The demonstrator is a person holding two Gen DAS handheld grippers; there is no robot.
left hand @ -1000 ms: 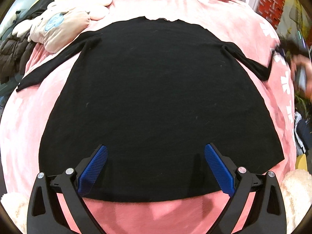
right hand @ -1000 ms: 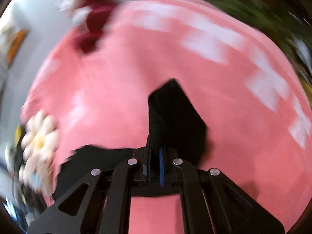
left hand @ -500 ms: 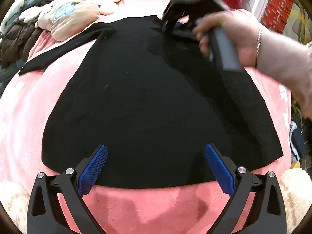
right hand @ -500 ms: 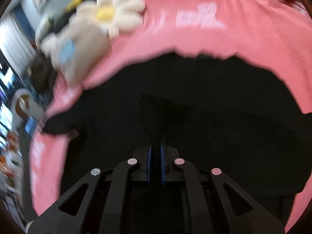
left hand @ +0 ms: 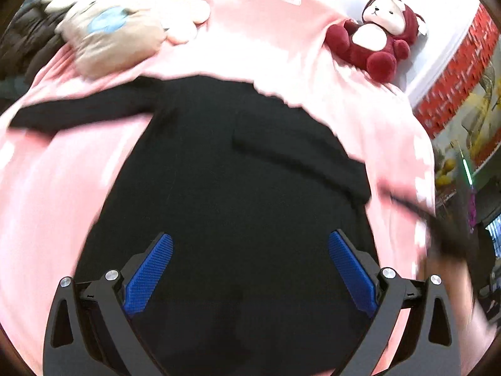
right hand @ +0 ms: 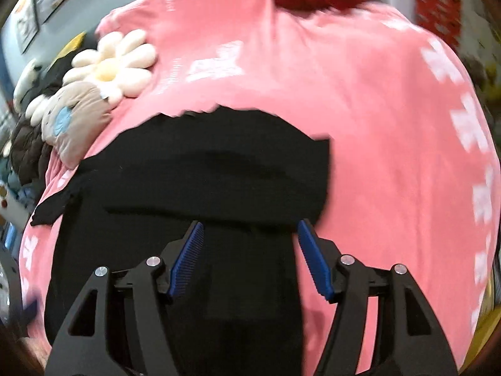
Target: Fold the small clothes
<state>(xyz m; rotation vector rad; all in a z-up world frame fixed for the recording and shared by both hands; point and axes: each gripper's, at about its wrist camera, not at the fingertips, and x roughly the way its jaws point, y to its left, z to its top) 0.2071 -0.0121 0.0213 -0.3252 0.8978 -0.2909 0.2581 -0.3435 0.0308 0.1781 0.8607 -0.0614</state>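
Black top (left hand: 225, 194), one sleeve folded in

Open pink bed cover (right hand: 375, 144) ahead and to the right of the right hand-held gripper (right hand: 250, 260), soft toys (right hand: 94, 94) crowding the far-left edge, red plush bear (left hand: 379, 37) at the far end, black garment (right hand: 219, 172) flat below, no raised obstacle.
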